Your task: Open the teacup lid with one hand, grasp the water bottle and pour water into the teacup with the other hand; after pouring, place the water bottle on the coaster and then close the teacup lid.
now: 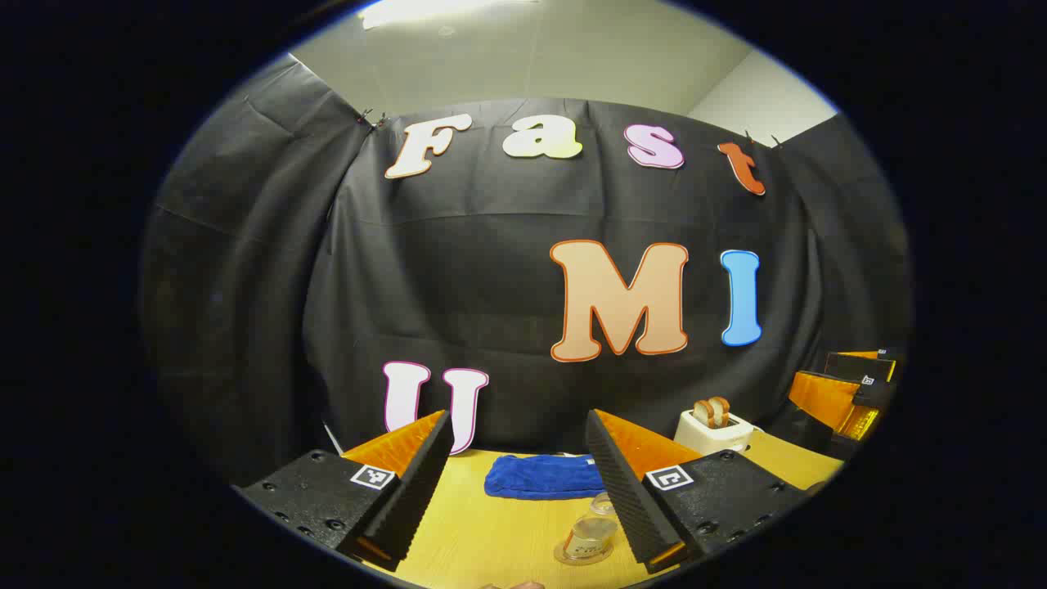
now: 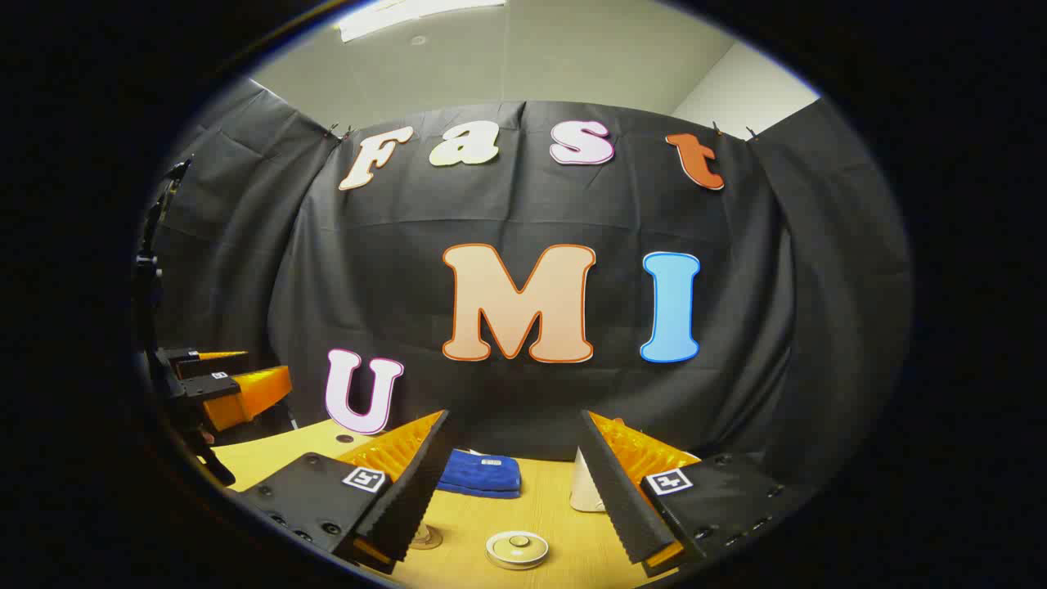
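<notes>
On wood-grain table (image 2: 564,548): round lidded teacup (image 2: 516,549) | folded blue towel (image 1: 541,476) | left claw (image 1: 519,491), right claw (image 2: 514,491) ribbed, spread.

On the table (image 2: 523,511) the lidded teacup (image 2: 516,549) sits before the towel (image 2: 482,474) (toaster (image 1: 713,431) to its right).

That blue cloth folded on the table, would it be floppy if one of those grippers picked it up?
Probably floppy: the blue cloth lies in soft, rounded folds, so it would likely sag and unfold. It looks light and plush, not slippery. Pushed across the wooden table, it would likely bunch up, not roll.
</notes>
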The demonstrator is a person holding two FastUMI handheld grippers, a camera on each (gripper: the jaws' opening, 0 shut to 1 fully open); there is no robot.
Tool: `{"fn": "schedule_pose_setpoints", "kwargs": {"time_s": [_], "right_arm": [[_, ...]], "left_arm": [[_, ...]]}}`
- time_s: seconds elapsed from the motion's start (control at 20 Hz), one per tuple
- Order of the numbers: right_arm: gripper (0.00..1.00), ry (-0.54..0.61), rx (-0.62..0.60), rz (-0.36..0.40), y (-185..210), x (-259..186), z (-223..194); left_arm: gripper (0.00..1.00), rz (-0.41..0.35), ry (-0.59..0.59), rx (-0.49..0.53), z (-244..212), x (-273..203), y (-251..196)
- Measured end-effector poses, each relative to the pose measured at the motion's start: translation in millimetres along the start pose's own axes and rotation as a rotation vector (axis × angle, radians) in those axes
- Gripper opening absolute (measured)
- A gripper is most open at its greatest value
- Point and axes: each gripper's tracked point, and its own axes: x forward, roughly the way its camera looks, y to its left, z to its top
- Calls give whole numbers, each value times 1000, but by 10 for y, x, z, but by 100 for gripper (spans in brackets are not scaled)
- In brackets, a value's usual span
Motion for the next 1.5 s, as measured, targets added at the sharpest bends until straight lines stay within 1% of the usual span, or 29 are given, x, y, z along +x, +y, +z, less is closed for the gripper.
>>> {"fn": "schedule_pose_setpoints", "kwargs": {"time_s": [0.05,0.1,0.15,0.2,0.4,0.45,0.5,0.65,0.7,0.75,0.8,0.85,0.9,0.95,1.1,1.15,1.2,1.25,1.3,1.35,1.4,1.5], "right_arm": [[100,4,0,1,1,5,-15],[100,7,2,3,-4,9,-28],[98,10,3,4,-9,18,-38],[98,15,3,5,-12,25,-51],[98,42,-21,9,-15,52,-171],[92,46,-28,13,-4,64,-190],[98,50,-32,18,8,74,-203],[98,62,-44,34,47,85,-274],[93,66,-47,39,59,92,-291],[98,69,-50,43,70,102,-303],[92,70,-51,46,70,110,-323],[92,72,-52,48,67,125,-340],[92,76,-53,50,64,139,-364],[92,83,-55,50,57,158,-396],[92,115,-59,60,46,223,-555],[94,125,-65,60,32,251,-626],[96,135,-74,58,8,286,-698],[98,149,-84,58,-15,312,-784],[100,166,-92,59,-27,337,-886],[100,186,-97,61,-35,355,-1004],[93,207,-100,63,-50,368,-1117],[93,252,-99,69,-61,408,-1329]], "left_arm": [[95,2,-4,3,23,6,4],[92,3,-9,7,39,9,2],[92,5,-14,13,53,10,4],[95,6,-20,19,65,17,9],[92,3,-37,22,113,26,1],[92,5,-34,24,100,21,0],[95,7,-32,24,96,29,7],[95,12,-28,20,88,27,20],[92,16,-28,21,78,23,33],[95,18,-25,21,75,17,39],[95,21,-23,21,56,11,42],[92,22,-21,20,57,12,42],[95,24,-20,19,56,11,51],[95,26,-18,20,55,4,50],[95,33,-23,30,61,-15,74],[95,37,-24,35,75,-31,81],[92,39,-26,39,84,-42,98],[95,43,-29,42,97,-57,106],[95,47,-31,45,102,-71,123],[95,52,-29,48,109,-87,135],[95,57,-28,51,101,-101,151],[92,71,-23,60,92,-126,197]]}}
